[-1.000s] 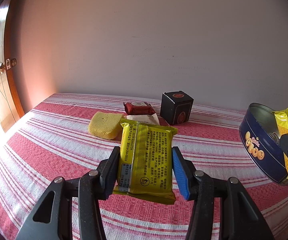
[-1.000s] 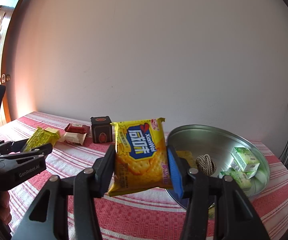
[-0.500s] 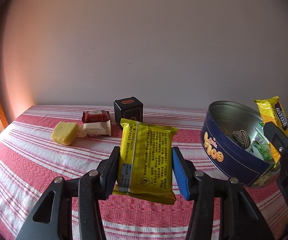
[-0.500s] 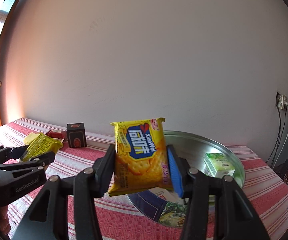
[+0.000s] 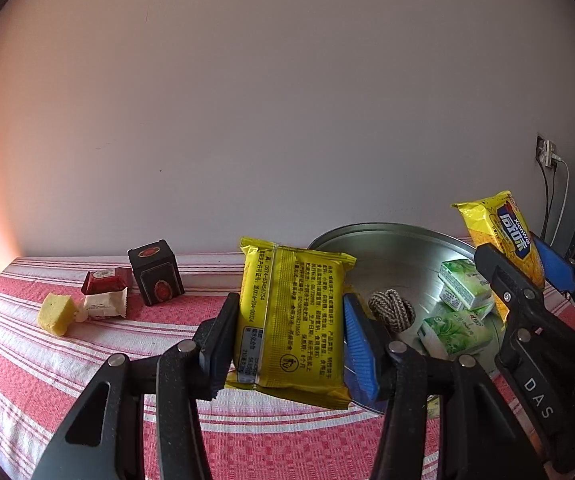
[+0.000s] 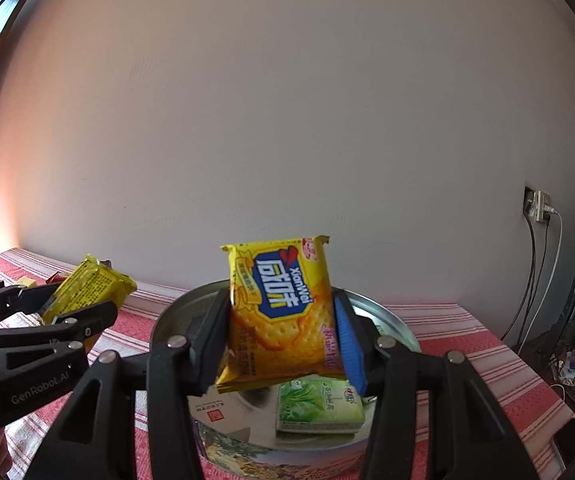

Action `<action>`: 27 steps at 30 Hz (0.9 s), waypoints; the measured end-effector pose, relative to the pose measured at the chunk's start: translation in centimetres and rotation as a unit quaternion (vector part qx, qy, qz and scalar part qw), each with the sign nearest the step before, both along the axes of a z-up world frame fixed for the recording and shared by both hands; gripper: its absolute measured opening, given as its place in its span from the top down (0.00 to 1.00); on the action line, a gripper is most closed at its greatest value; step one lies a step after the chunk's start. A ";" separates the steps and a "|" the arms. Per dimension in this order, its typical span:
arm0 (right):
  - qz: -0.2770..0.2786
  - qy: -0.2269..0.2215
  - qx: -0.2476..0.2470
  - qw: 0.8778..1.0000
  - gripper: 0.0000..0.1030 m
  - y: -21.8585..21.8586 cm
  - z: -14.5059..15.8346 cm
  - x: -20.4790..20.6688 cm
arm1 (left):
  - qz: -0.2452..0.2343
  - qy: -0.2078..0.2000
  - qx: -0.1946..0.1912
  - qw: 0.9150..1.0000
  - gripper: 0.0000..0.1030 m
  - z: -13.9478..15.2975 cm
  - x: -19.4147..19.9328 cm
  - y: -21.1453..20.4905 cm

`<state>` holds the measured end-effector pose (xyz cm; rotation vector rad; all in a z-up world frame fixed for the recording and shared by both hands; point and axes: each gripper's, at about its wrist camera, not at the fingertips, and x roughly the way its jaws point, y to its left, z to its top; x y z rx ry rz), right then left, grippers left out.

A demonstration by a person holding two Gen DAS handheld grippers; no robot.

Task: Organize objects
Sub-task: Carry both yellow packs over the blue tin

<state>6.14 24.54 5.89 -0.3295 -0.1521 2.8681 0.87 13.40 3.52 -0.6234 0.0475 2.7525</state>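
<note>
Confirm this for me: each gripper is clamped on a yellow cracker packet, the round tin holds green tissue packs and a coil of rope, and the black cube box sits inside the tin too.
One detail is wrong. The black cube box is not in the round tin; it stands on the striped cloth, as the left wrist view shows. The rest holds: the left gripper and right gripper each clamp a yellow cracker packet, and the tin holds green tissue packs and a coil of rope.

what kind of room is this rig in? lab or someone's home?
Most likely a home room. A red striped cloth covers the surface against a plain painted wall, a wall socket has cables plugged in, and a cookie tin holds tissue packs. No lab fixtures visible.
</note>
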 end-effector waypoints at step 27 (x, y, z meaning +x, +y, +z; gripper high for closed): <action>-0.044 -0.015 0.012 0.999 0.51 7.2 -0.3 -1.9 | -0.061 -0.013 0.059 0.996 0.49 -1.2 -2.4 5.0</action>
